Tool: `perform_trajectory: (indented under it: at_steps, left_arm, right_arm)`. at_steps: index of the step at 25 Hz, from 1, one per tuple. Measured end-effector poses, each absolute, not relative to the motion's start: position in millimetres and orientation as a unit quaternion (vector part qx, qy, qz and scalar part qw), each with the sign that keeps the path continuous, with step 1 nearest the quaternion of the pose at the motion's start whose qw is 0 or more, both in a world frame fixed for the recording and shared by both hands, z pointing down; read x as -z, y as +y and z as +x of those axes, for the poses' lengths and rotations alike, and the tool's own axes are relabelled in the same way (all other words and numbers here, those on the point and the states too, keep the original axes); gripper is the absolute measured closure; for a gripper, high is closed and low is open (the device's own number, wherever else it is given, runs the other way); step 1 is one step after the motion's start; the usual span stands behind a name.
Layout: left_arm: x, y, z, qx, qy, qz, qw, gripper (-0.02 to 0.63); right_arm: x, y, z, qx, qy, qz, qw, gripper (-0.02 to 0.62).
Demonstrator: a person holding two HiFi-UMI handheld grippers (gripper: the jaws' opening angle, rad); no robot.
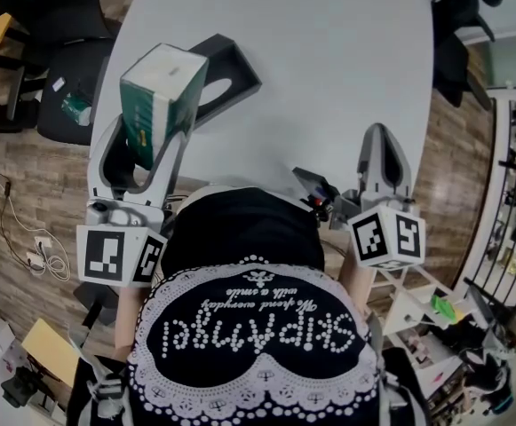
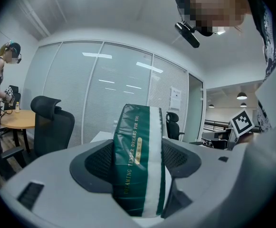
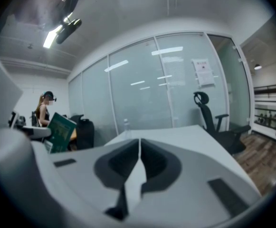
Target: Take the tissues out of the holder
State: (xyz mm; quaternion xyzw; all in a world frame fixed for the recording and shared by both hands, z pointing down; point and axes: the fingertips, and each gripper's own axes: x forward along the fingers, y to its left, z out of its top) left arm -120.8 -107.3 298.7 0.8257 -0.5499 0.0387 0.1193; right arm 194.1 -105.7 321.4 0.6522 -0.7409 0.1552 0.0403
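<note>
**A:** Where the far left is looked at, what is seen?

**B:** A black office chair point(image 1: 51, 56) is seen on the wood floor, just beside the left edge of the white bench point(image 1: 329, 69).

**A:** How are the left tongs found?

**B:** The left tongs point(image 2: 140, 148) are clamped on the tissue pack point(image 1: 162, 91). In the left gripper view the pack is shown as green with a white stripe. It is stood upright between the two dark pads, with one pad pressed to each of its sides. In the head view it is seen held up over the bench's left part.

**A:** Where is the holder placed?

**B:** The dark holder point(image 1: 231, 71) is laid on the bench just to the right of the pack, with its oval opening turned upward. The pack is carried outside it. Their outlines overlap from above, so whether they touch cannot be told.

**A:** What is noted at the right?

**B:** The right tongs point(image 3: 138, 146) are pressed together at the tips, and nothing is gripped between them. In the head view they are held low by the bench's near edge, well apart from the pack and the holder. In the right gripper view the green pack is glimpsed off to the left.
</note>
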Motion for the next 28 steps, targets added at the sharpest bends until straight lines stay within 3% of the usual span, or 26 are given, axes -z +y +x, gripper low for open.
perform_trajectory:
  at_steps: [28]
  left_arm:
    - [-293.7, -108.2, -126.8, -0.031, -0.558, 0.821, 0.113, 0.270]
  right_arm:
    - [-320.7, -108.2, 189.1, -0.151, -0.748, 0.645, 0.048, 0.561]
